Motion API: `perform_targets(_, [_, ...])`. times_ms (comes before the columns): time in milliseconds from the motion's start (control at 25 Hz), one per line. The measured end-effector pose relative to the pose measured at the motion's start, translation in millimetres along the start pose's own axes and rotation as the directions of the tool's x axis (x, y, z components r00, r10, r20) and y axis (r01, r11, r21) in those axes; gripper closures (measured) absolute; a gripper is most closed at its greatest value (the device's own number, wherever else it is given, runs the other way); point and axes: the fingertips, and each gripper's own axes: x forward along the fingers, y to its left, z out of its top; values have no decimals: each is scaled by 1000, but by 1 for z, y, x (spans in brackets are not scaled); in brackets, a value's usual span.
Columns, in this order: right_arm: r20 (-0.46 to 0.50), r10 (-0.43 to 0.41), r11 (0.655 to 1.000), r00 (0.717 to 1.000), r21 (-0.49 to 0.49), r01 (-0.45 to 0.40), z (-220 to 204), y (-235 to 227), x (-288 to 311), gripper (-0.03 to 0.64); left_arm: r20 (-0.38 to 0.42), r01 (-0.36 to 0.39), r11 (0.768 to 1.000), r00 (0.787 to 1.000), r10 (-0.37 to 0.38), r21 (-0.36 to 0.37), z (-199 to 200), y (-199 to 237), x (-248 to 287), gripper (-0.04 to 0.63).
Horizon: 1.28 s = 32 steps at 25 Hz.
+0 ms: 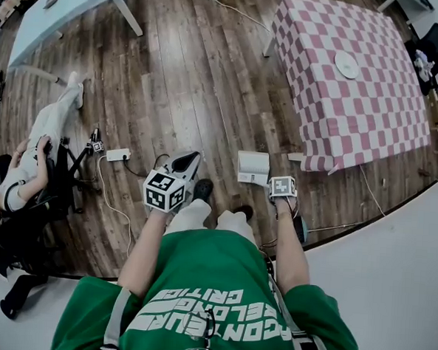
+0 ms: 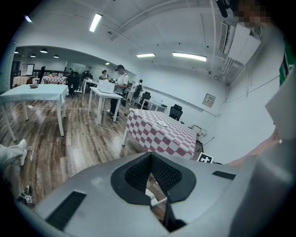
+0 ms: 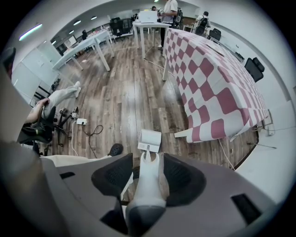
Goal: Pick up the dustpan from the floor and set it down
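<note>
Dustpan handle (image 3: pixel 148 185) between wide-apart right fingers (image 3: pixel 113 173) — left fingers (image 2: pixel 138 173) pressed together, empty.

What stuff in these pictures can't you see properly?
- Head view: the handle of the white plastic dustpan is hidden under the right gripper.
- Head view: the small round white thing on the pink-and-white checked table is too small to name.
- Head view: the seated person is cut off by the left edge.
- Left gripper view: the grey body of the left gripper hides whatever lies just below it.
</note>
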Motion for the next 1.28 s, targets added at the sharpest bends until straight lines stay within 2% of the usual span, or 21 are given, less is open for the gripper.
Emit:
perform_targets(160, [35, -33, 999, 999, 15, 32, 6, -4, -22, 409, -5, 27, 1000, 1000, -27, 15, 6, -1, 6, 592])
perform_targets(280, [115, -49, 998, 992, 41, 44, 20, -7, -48, 407, -8, 57, 998, 998, -56, 28, 11, -5, 12, 592])
perform_targets(440, [220, -52, 995, 974, 99, 31, 28, -7, -84, 407, -8, 104, 993, 995, -104, 49, 16, -12, 20, 592])
perform_targets(600, [315, -95, 984, 944, 172, 41, 25, -11, -122, 407, -13, 163, 984, 987, -162, 73, 21, -22, 28, 592])
perform_targets(720, [396, -164, 970, 903, 233, 74, 20, -14, -158, 407, -18, 212, 973, 977, -211, 93, 25, -31, 34, 592])
perform_targets(920, [514, -269, 937, 814, 337, 96, -1, -13, -208, 411, -33, 305, 942, 952, -303, 140, 28, -55, 42, 592])
perform_targets(1120, [585, -358, 899, 728, 426, 100, -27, -5, -246, 560, -40, 372, 910, 928, -371, 182, 28, -74, 41, 592])
perform_targets(1280, [613, -402, 863, 681, 501, 58, -54, 8, -261, 606, -61, 423, 881, 906, -420, 213, 25, -86, 41, 592])
